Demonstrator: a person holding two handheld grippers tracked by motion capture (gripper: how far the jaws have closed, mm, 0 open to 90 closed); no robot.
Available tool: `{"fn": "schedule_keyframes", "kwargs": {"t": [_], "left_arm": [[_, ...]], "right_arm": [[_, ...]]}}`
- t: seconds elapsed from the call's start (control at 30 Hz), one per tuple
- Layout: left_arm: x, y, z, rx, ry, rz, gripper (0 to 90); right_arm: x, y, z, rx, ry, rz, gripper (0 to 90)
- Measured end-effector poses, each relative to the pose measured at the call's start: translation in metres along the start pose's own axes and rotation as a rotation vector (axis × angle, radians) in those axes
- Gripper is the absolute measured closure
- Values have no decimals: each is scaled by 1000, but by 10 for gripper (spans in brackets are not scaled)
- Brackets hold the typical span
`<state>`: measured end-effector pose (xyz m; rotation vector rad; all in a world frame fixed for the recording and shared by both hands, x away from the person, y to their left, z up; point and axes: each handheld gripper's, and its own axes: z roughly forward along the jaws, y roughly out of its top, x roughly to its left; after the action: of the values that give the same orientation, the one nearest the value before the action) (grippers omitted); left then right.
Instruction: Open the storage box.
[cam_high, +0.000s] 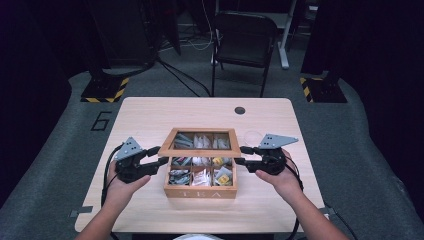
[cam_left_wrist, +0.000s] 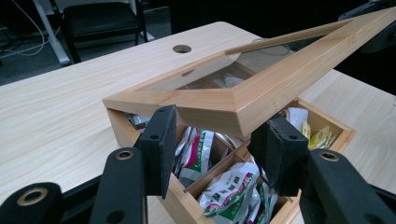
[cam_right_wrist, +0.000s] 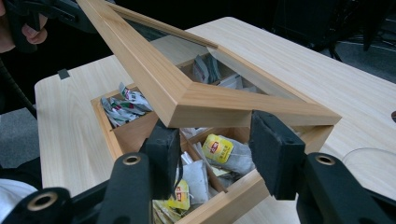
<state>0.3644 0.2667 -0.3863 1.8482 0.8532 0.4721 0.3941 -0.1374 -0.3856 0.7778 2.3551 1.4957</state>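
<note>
Light wooden tea box with hinged glass-paned lid at centre of pale bench. Lid raised, tilted; left gripper and right gripper fingers clamped on its front corners.

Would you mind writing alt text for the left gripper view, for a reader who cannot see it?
A wooden tea box sits on a pale wooden table with its glass-paned lid lifted at an angle. The left gripper has its two black jaws on either side of the lid's near corner. Tea bags fill the compartments beneath.
</note>
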Motion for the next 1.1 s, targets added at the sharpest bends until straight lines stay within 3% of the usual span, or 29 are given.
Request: {"fn": "schedule_keyframes", "kwargs": {"t": [0.47,0.77,0.87,1.1], "left_arm": [[5,13,7,-14,31,4,507],[10,19,13,-27,45,-4,513],[11,21,15,-26,58,16,516],[15,25,19,-34,62,15,517]], "right_arm": [[-6,13,3,-19,-3,41,481],[-10,21,5,-34,-15,24,478],[-12,23,5,-39,-19,18,478],[-15,26,8,-51,-41,1,483]]}}
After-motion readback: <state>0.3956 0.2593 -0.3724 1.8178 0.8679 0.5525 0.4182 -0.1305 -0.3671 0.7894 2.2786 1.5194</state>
